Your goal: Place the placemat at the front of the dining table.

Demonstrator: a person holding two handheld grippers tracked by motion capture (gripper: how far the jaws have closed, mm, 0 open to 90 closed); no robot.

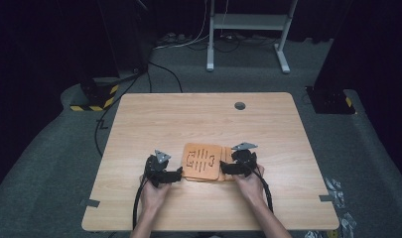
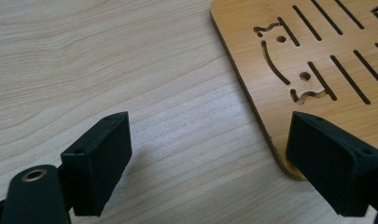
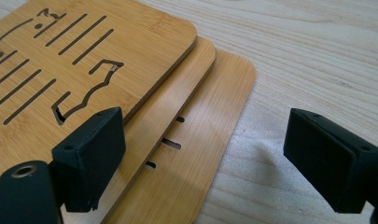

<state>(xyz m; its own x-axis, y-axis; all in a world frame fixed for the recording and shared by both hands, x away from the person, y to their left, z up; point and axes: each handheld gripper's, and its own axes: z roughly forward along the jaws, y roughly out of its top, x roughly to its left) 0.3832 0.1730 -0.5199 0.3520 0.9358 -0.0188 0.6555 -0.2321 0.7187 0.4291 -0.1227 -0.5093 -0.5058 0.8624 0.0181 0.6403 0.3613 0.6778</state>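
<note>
A stack of three orange bamboo mats (image 1: 203, 161) with a cat cut-out and slots lies near the table's front middle. They are fanned: the top mat (image 3: 79, 56) overlaps a middle mat (image 3: 177, 88) and a bottom mat (image 3: 210, 140). My left gripper (image 1: 174, 174) is open at the stack's left edge; one jaw is over the top mat's corner (image 2: 289, 158), the other over bare table. My right gripper (image 1: 224, 167) is open at the stack's right edge; its jaws straddle the fanned edges, one above the mats, one above the table.
The light wooden table (image 1: 198, 124) has a grey round grommet (image 1: 239, 105) at the back. Beyond it stand a white desk frame (image 1: 248, 29) and cables on grey carpet. Black stands with yellow-black tape (image 1: 97, 96) sit at the far left and right.
</note>
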